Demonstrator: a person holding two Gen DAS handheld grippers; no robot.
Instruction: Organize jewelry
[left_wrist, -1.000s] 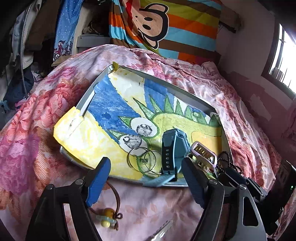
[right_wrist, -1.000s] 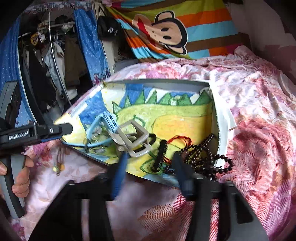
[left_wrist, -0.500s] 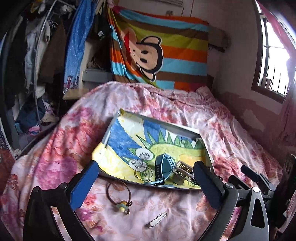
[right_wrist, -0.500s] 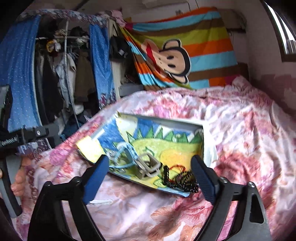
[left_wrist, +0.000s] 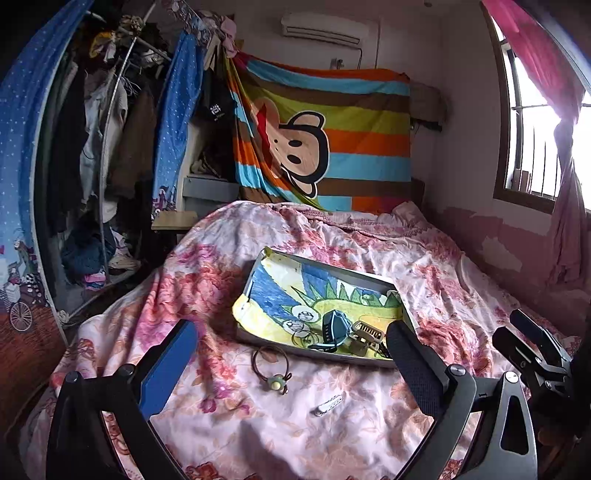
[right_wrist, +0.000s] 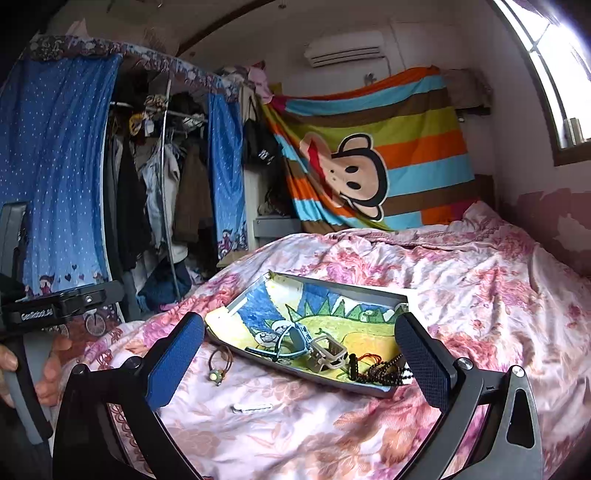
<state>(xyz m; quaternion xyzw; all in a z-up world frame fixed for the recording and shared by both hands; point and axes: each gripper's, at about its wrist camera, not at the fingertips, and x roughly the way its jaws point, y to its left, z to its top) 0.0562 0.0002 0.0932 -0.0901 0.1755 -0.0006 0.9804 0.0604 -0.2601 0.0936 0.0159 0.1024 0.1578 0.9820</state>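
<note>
A grey tray (left_wrist: 369, 278) lined with a painted dinosaur sheet lies on the bed. In it are a blue watch (left_wrist: 334, 326), a beige watch (left_wrist: 364, 334), thin rings (left_wrist: 303, 338) and dark bead bracelets (right_wrist: 380, 371). A brown hair tie with a green bead (left_wrist: 271, 369) and a white clip (left_wrist: 327, 402) lie on the quilt in front of the tray. My left gripper (left_wrist: 291, 326) is open and empty, held back from the tray. My right gripper (right_wrist: 298, 321) is also empty, with its jaws still opening wide.
The flowered quilt (left_wrist: 443, 266) covers the whole bed. A clothes rack (left_wrist: 110, 155) with blue curtains stands to the left, and a striped monkey blanket (left_wrist: 325, 147) hangs at the back. A hand (right_wrist: 48, 369) grips the left tool's handle.
Both grippers have pulled back and up from the tray, which now looks smaller and farther off. Both pairs of jaws have spread wider. The jewelry in the tray has stayed put.
</note>
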